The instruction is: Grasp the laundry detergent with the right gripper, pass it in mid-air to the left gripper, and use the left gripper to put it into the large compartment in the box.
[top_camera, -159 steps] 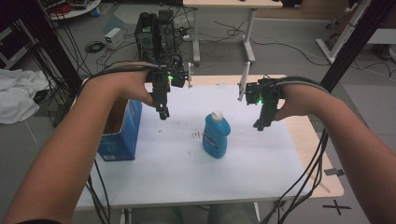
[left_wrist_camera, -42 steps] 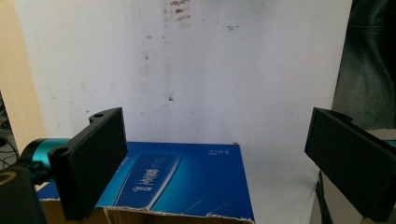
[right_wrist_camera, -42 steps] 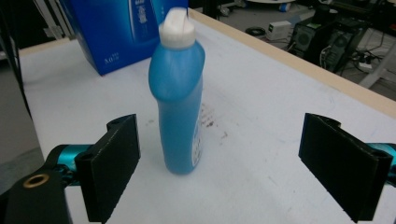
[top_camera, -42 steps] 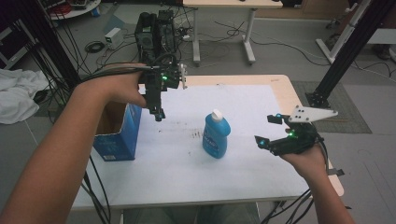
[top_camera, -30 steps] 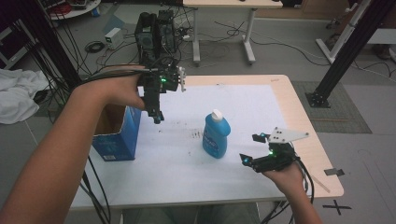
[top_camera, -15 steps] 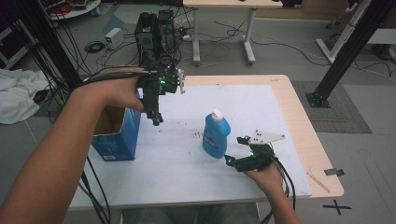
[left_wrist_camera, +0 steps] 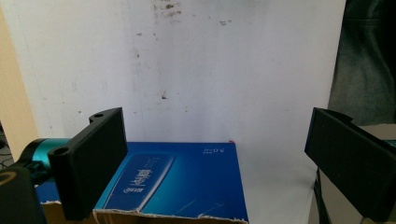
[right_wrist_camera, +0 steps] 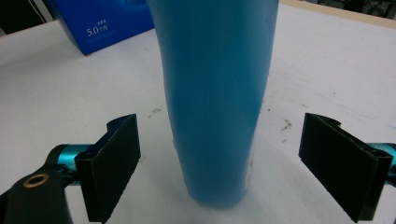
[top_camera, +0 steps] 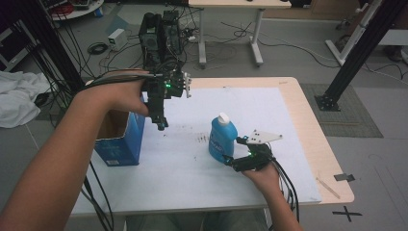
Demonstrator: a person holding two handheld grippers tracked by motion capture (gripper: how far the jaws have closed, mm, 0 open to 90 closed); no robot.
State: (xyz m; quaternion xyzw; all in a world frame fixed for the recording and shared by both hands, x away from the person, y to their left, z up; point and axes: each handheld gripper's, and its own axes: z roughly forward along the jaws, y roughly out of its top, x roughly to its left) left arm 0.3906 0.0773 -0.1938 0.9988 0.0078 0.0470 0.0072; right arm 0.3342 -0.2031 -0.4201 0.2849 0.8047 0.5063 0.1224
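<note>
A blue bottle (top_camera: 222, 139) with a white cap stands upright on the white sheet (top_camera: 250, 110) near the table's middle. My right gripper (top_camera: 230, 160) sits low on the sheet just right of and in front of the bottle's base, open. In the right gripper view the bottle (right_wrist_camera: 212, 93) rises between the two spread jaws, touching neither. My left gripper (top_camera: 161, 123) hangs above the sheet, beside an open blue cardboard box (top_camera: 119, 137), open with nothing between its jaws. The left gripper view looks down on the box (left_wrist_camera: 177, 179) and the sheet.
The box stands at the sheet's left edge. Bare wooden table (top_camera: 317, 139) runs along the right side. Cables trail from both grippers over the front edge. Behind the table are an equipment rack (top_camera: 161, 33), floor cables and another desk's legs.
My right gripper has come down from mid-air at the table's right and slid left along the sheet to the bottle's base. The left gripper has barely moved.
</note>
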